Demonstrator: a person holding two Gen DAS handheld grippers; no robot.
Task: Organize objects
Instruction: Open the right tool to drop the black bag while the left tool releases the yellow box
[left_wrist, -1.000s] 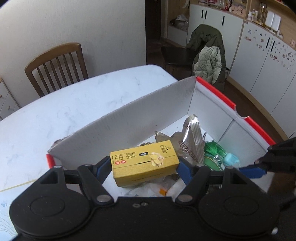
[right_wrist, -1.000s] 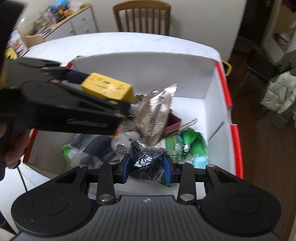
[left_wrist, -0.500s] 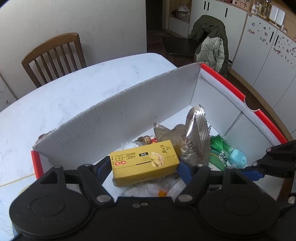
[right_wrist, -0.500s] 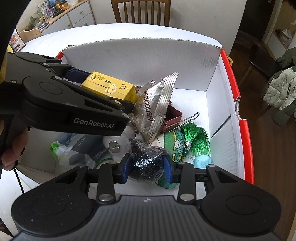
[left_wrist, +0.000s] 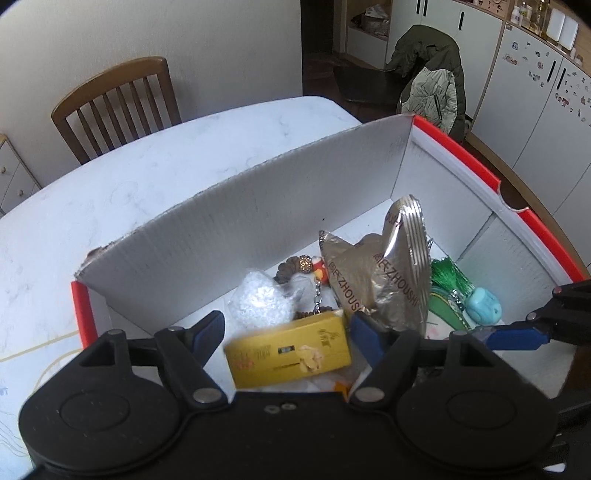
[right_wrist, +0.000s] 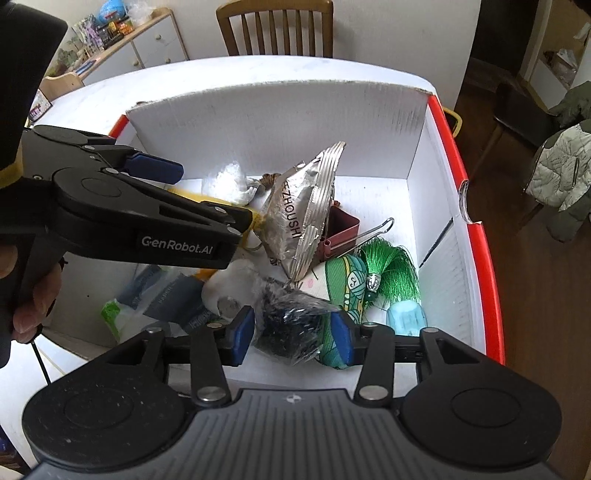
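Note:
A white corrugated box (left_wrist: 258, 206) with a red rim (right_wrist: 448, 147) sits on the white table and holds several small items. My left gripper (left_wrist: 287, 329) is open above the box's near end. A yellow carton (left_wrist: 288, 356), blurred, sits low between its fingers with gaps on both sides. In the right wrist view the left gripper (right_wrist: 212, 197) hides most of the yellow carton (right_wrist: 183, 192). My right gripper (right_wrist: 292, 335) is open, and a black bundle in clear wrap (right_wrist: 286, 325) lies loose between its blue pads (right_wrist: 242, 332). One right finger (left_wrist: 513, 334) shows at the left view's edge.
In the box lie a silver foil pouch (right_wrist: 304, 210), a green tassel (right_wrist: 391, 273), a pale blue item (right_wrist: 406, 317), a dark red clip (right_wrist: 341, 230), a clear bag of white bits (left_wrist: 258, 301) and a keychain (left_wrist: 317, 291). A wooden chair (left_wrist: 114, 103) stands behind the table.
Both grippers have opened. The yellow carton has slipped down out of the left fingers toward the box floor. The black bundle is no longer squeezed by the right pads.

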